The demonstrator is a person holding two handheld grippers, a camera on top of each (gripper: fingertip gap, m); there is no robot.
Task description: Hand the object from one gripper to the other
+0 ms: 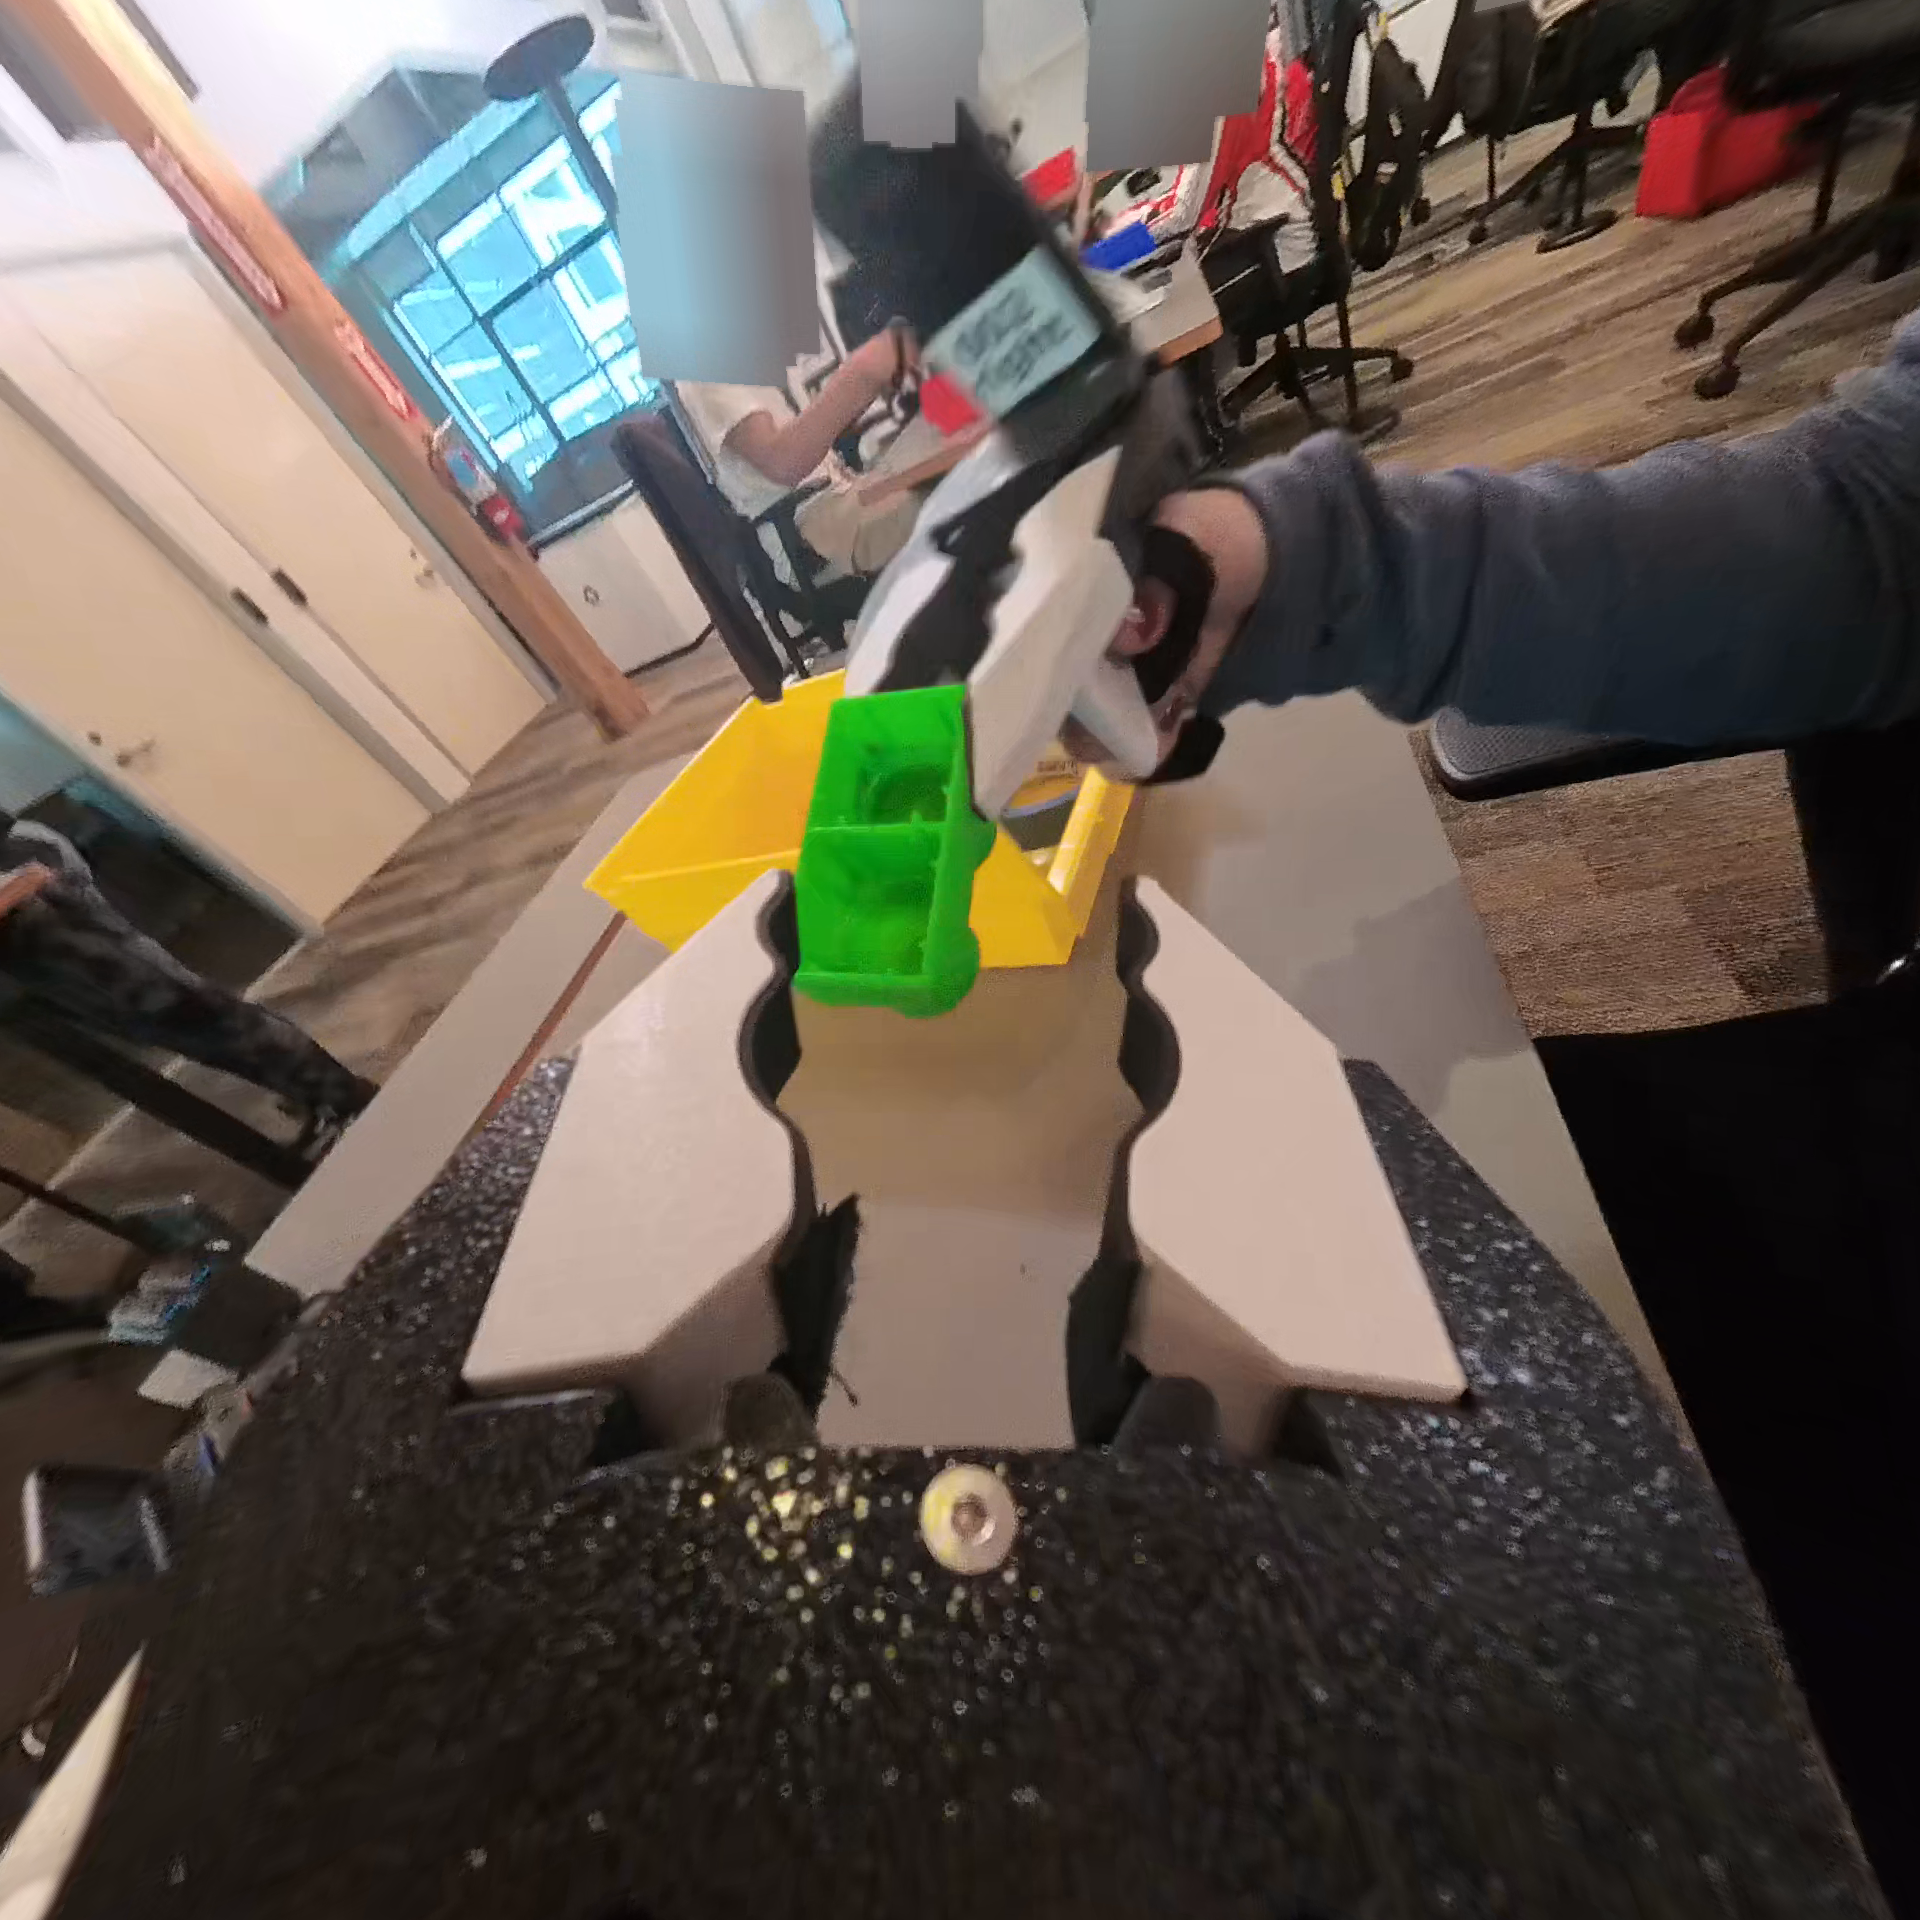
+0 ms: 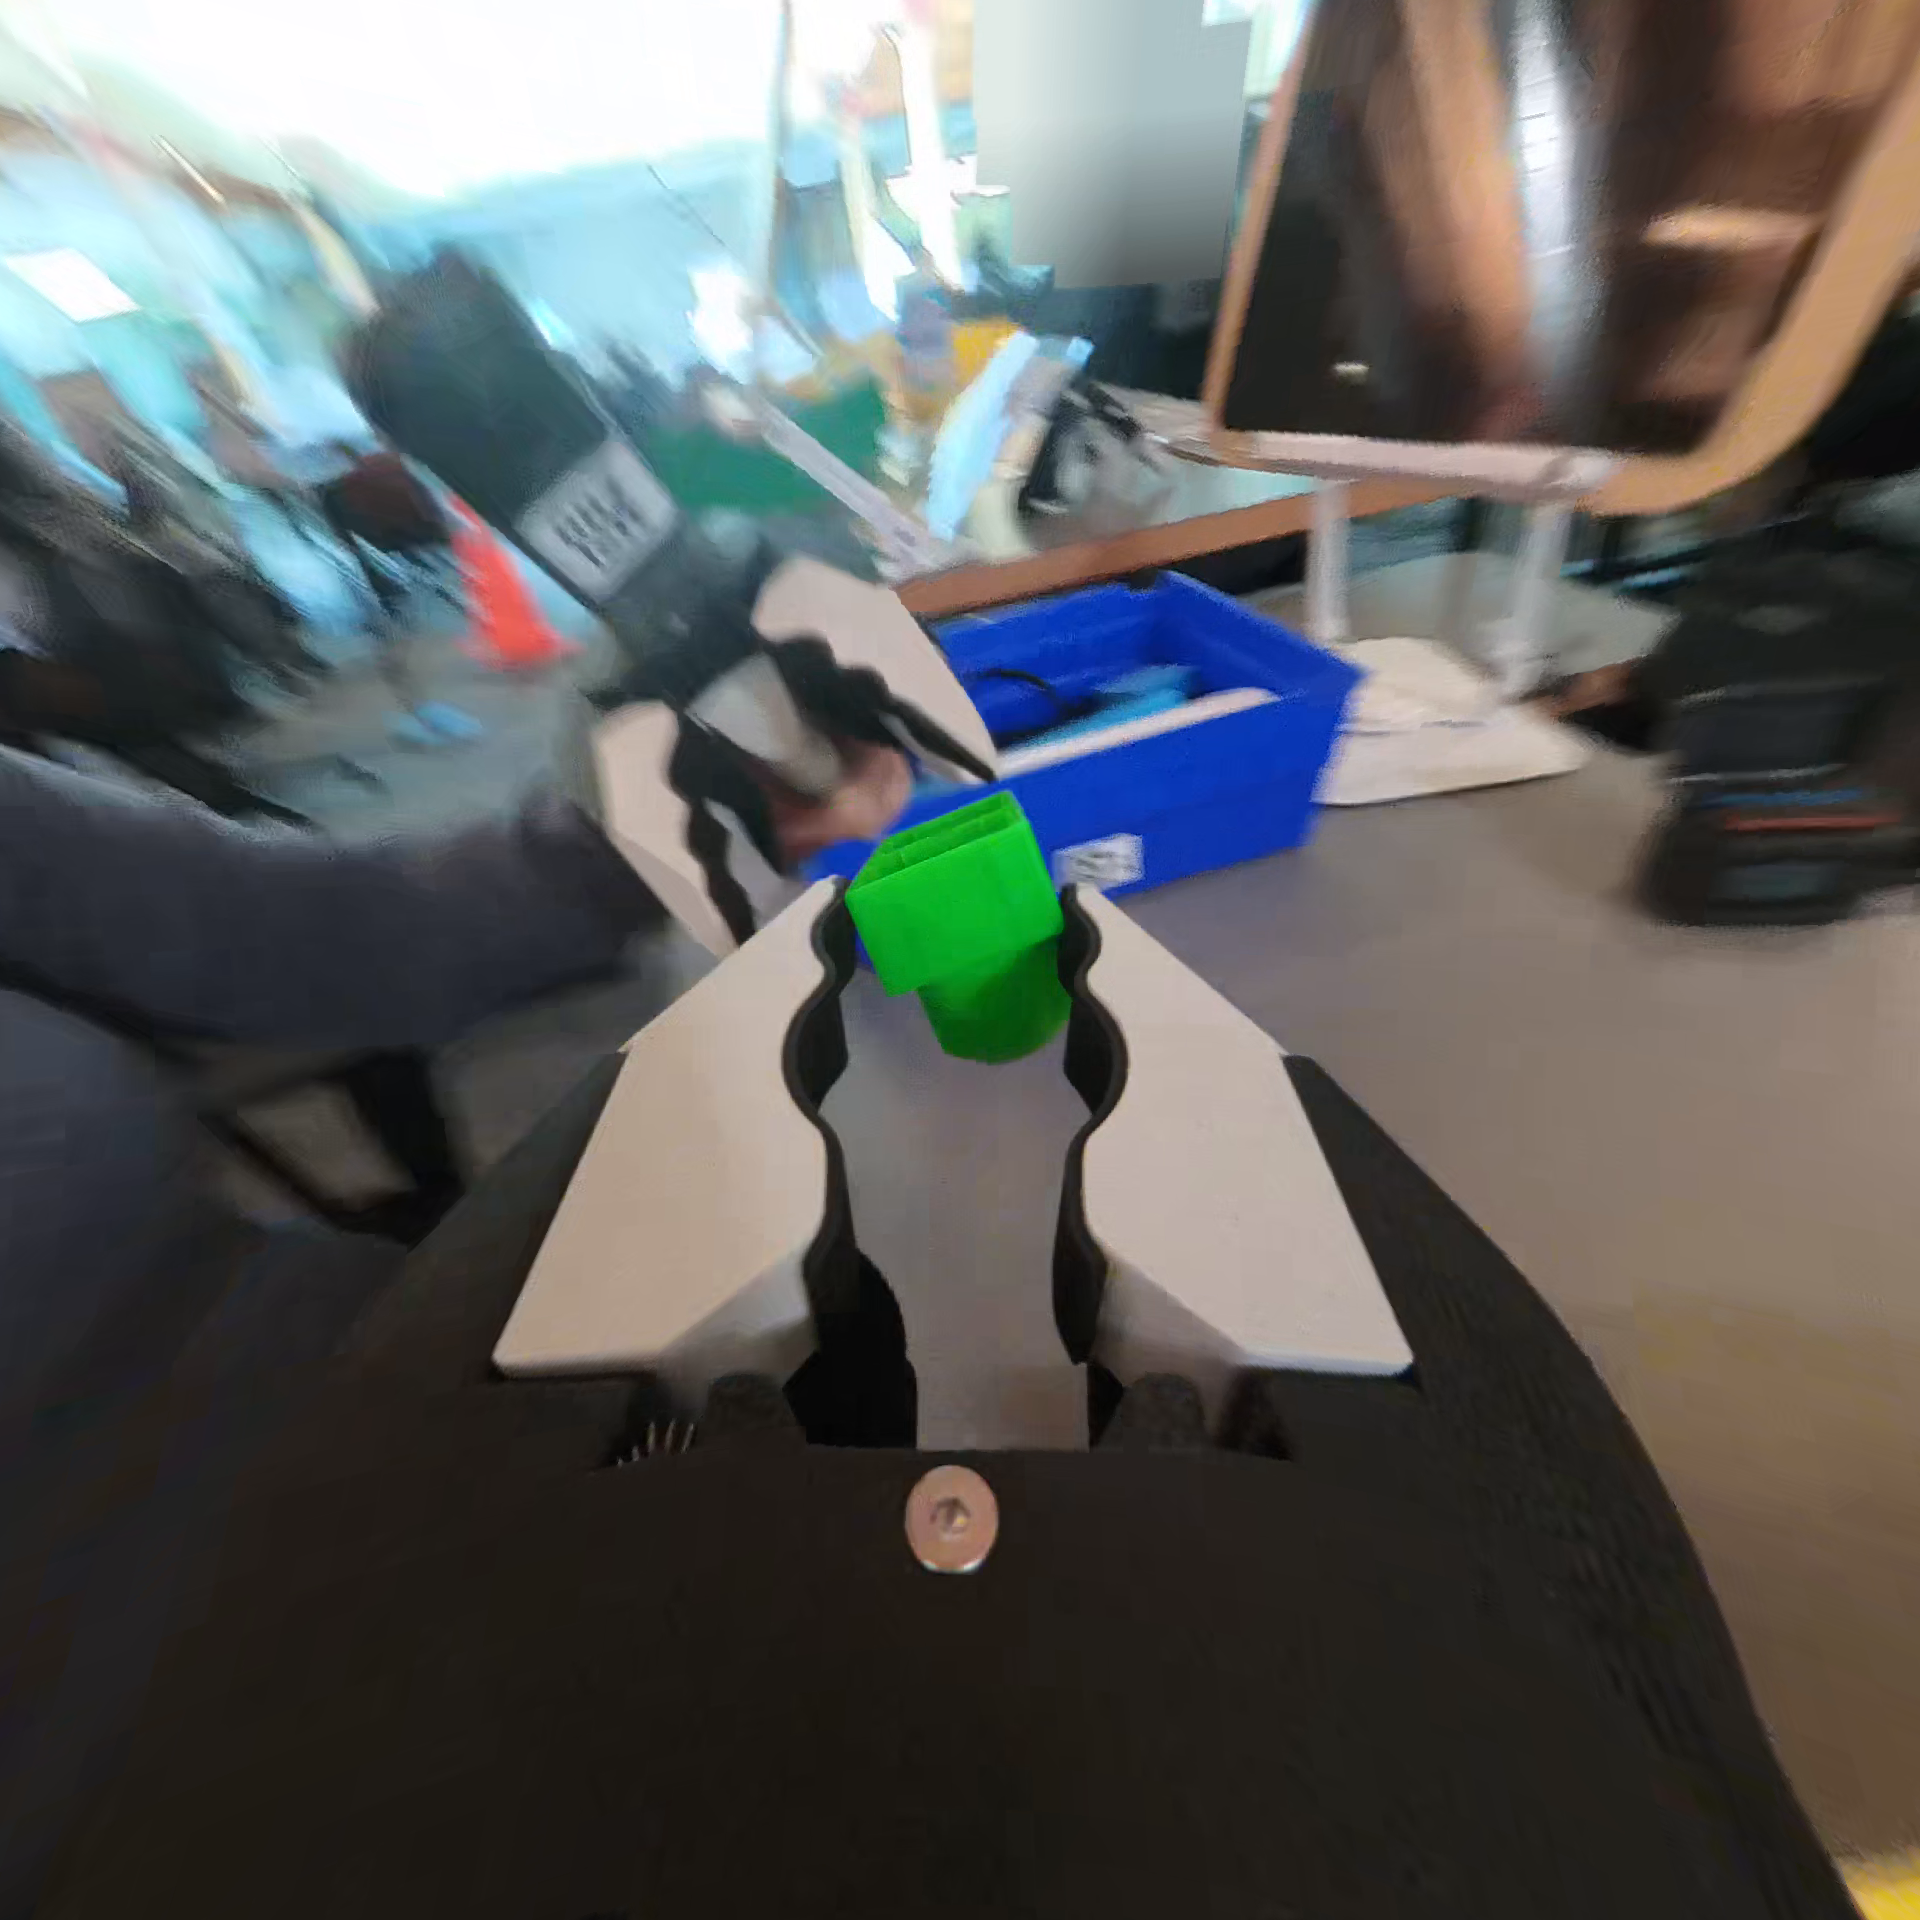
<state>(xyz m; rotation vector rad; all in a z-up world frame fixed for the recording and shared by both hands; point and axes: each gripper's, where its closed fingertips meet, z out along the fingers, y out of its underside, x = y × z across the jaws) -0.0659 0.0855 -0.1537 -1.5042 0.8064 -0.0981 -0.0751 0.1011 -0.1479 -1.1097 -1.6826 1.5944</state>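
A bright green plastic part (image 2: 956,935), a boxy block with a round stub, sits between my right gripper's (image 2: 951,904) white fingers, which are shut on it above the table. In the left wrist view the right gripper (image 1: 920,748) comes in from the upper right, held by a hand in a grey sleeve, with the green part (image 1: 894,852) hanging from it. My left gripper (image 1: 961,904) is wide open, and the part's lower end is level with its fingertips, close to the left one. The left gripper also shows open in the right wrist view (image 2: 847,831).
A yellow bin (image 1: 707,831) stands on the beige table (image 1: 1299,935) just behind the green part. A blue bin (image 2: 1195,748) with items in it stands on the table (image 2: 1455,1039) beyond my right gripper. A seated person and office chairs are in the background.
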